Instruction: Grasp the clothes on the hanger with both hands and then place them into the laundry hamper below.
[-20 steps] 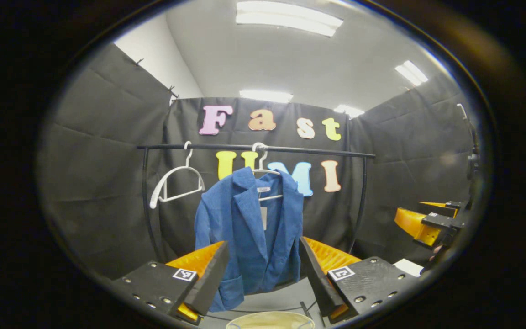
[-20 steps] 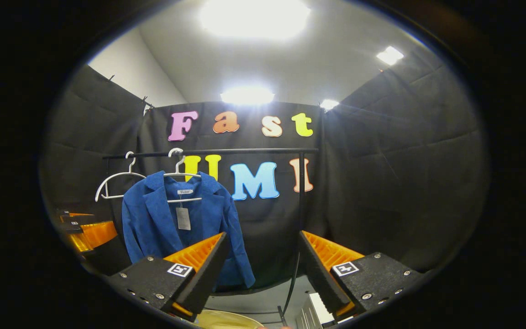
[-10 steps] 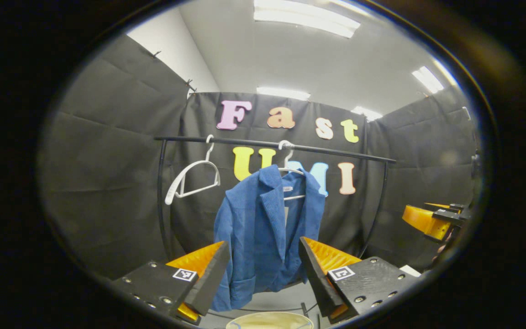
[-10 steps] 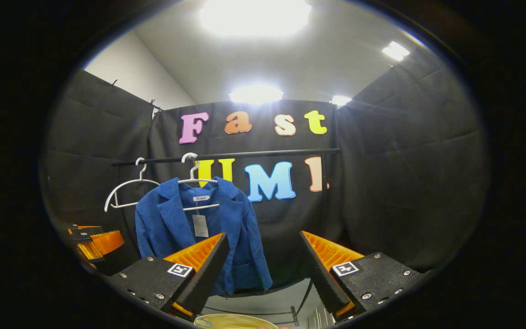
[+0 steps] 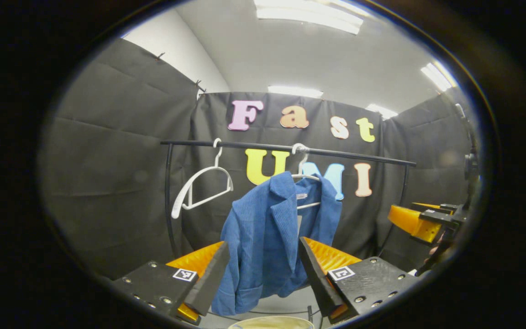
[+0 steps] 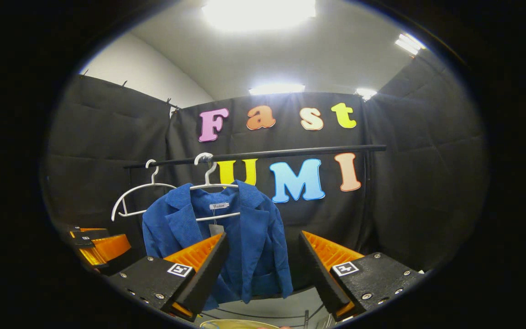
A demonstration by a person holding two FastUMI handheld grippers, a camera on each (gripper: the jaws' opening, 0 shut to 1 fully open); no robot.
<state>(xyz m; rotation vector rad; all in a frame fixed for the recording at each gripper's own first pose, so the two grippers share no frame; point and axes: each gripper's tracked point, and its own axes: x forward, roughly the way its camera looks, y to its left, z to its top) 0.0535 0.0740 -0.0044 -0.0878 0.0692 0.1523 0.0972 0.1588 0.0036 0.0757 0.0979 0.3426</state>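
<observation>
A blue jacket (image 5: 274,237) hangs lengthwise from the rail (image 5: 286,148), straight ahead of the left gripper (image 5: 263,274), while the right gripper (image 6: 263,269) sits further right; both jaws wide, empty.

Both grippers raised, fingers spread wide.

The left gripper (image 5: 263,274) points forward with its two fingers parted and nothing between them. The right gripper (image 6: 263,274) is likewise agape and holds nothing. In the left gripper view the right gripper sits at the far right edge, well apart from the left.
</observation>
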